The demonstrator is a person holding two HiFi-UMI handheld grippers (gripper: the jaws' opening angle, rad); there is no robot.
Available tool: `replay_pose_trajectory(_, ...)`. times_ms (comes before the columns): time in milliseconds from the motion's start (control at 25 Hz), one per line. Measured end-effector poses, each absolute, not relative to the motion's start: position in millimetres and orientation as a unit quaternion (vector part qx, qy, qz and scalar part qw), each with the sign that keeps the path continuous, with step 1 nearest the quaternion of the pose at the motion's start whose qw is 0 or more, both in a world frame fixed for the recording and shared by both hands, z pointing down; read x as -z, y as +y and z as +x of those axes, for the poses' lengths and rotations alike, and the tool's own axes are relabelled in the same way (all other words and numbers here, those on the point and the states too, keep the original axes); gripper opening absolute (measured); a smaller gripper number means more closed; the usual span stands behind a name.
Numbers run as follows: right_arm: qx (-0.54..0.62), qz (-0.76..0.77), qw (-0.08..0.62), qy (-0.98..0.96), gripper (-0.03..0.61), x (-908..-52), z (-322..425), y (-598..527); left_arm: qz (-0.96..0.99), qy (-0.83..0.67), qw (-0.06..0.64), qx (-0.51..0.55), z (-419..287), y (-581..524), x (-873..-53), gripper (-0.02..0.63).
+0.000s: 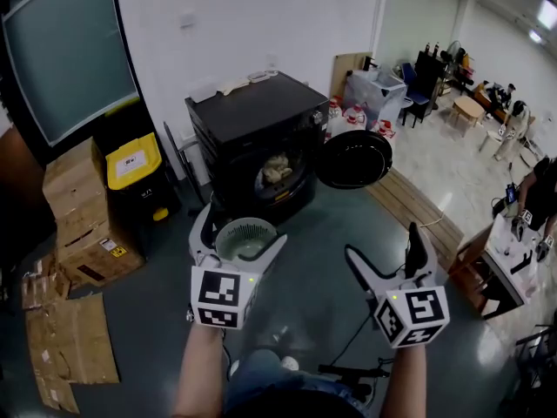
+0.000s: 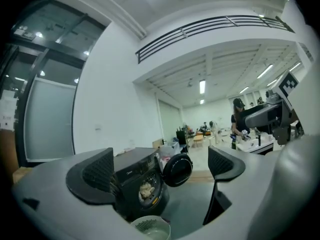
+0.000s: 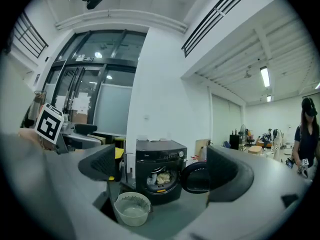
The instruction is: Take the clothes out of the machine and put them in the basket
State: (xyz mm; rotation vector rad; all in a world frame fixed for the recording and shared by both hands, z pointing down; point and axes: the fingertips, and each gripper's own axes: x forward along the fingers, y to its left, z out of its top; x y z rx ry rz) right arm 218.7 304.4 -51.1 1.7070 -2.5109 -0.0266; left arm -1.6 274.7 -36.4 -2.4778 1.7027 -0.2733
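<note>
Clothes (image 1: 277,171): pale crumpled heap in drum of washing machine (image 1: 252,116), door (image 1: 354,159) open. Likely soft, light, limp; best pinched at bunched front fold. Basket (image 1: 252,226) on floor just before machine. Left gripper (image 1: 239,233), right gripper (image 1: 385,246): fingers spread, empty, well short of drum.

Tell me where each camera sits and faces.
Head view: on the person's head, steeply down at machine, basket; forearms, left gripper, right gripper show.
Left gripper view: on the left gripper, facing the machine between its open jaws; right gripper at right.
Right gripper view: on the right gripper, facing the machine; left gripper at left.
All share machine, clothes, basket.
</note>
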Motion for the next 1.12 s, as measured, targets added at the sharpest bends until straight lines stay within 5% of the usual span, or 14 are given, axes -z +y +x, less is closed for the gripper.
replay_pose_trajectory(1120,-0.035,0.590,0.090,-0.802,0.566,13.5,271.7,115.8,-0.836,0.525,0.051,0.149,45.5,50.2,7.0,0.568)
